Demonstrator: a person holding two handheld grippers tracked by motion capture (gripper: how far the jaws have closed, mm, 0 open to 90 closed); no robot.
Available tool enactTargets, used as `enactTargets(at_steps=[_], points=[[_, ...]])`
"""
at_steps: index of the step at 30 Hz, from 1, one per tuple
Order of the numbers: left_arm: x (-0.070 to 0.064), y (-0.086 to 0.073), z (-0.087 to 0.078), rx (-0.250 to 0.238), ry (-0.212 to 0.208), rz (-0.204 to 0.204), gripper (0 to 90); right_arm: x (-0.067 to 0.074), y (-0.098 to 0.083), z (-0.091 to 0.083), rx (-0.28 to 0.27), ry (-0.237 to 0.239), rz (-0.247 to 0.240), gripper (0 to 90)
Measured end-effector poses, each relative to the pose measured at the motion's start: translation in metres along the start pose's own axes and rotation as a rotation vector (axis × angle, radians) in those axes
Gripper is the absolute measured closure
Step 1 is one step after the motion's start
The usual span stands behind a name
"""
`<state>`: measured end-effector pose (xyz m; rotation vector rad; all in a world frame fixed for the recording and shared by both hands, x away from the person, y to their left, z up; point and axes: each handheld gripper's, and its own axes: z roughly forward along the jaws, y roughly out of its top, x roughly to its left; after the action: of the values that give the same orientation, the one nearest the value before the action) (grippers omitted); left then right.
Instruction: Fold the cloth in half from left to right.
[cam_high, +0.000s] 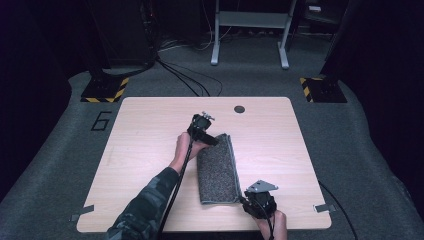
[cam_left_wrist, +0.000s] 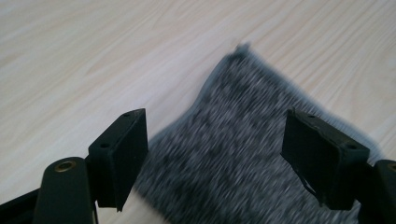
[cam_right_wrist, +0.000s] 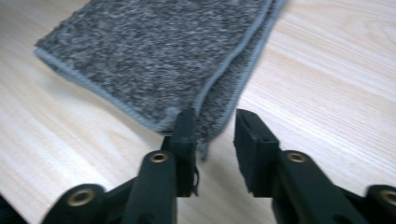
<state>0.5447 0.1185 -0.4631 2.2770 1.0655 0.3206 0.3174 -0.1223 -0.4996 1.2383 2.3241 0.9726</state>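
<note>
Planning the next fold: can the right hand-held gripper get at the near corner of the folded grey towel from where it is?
Probably yes. The right hand-held gripper sits at the towel corner, jaws slightly apart, with bare table around it and nothing in the way.

The high view looks forward and down over the whole pale wooden table (cam_high: 150, 150). Each gripper view rides low and close, facing a corner of the folded grey speckled towel (cam_high: 218, 170) ahead of its jaws; all three share that towel.

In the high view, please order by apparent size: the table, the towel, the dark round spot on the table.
1. Table, the largest.
2. Towel, folded, grey, lying on the table.
3. Round spot, the smallest, near the far edge.
The gaps are plain, so nearness to the camera does not change this order.
</note>
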Motion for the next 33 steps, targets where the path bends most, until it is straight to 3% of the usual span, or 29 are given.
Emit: enactTargets(at_steps=[8, 11, 12, 13, 14, 15, 17, 18, 24, 31, 33], points=[[0.014, -0.038, -0.004, 0.061, 0.059, -0.006, 22.0, -0.007, 0.009, 0.004, -0.026, 0.009, 0.036, 57.1], [0.018, -0.043, 0.002, 0.080, 0.077, -0.007, 22.1, -0.007, 0.010, 0.011, -0.002, 0.020, 0.002, 57.7], [0.019, -0.043, 0.004, 0.084, 0.088, -0.002, 22.2, -0.005, 0.011, 0.014, 0.006, 0.020, 0.013, 57.7], [0.020, -0.043, 0.006, 0.089, 0.096, 0.000, 22.3, -0.005, 0.010, 0.017, 0.017, 0.023, -0.012, 57.7], [0.021, -0.043, 0.008, 0.092, 0.108, 0.009, 22.5, -0.002, 0.010, 0.019, 0.035, 0.020, 0.011, 57.8], [0.022, -0.043, 0.010, 0.092, 0.120, 0.010, 22.4, -0.003, 0.009, 0.022, 0.040, 0.010, -0.018, 58.0], [0.024, -0.044, 0.014, 0.094, 0.119, 0.005, 22.1, -0.002, 0.007, 0.025, 0.055, 0.006, -0.015, 58.2], [0.026, -0.043, 0.015, 0.090, 0.119, 0.004, 21.0, -0.001, 0.006, 0.025, 0.056, 0.005, -0.001, 58.3], [0.032, -0.035, 0.021, 0.081, 0.142, 0.015, 20.4, -0.003, 0.009, 0.028, 0.051, -0.009, -0.016, 58.2], [0.044, -0.028, 0.028, 0.083, 0.119, 0.001, 17.8, -0.002, 0.009, 0.029, 0.045, -0.015, -0.008, 57.7], [0.045, -0.029, 0.027, 0.070, 0.111, -0.014, 18.2, -0.004, 0.010, 0.030, 0.047, -0.006, -0.001, 51.8]])
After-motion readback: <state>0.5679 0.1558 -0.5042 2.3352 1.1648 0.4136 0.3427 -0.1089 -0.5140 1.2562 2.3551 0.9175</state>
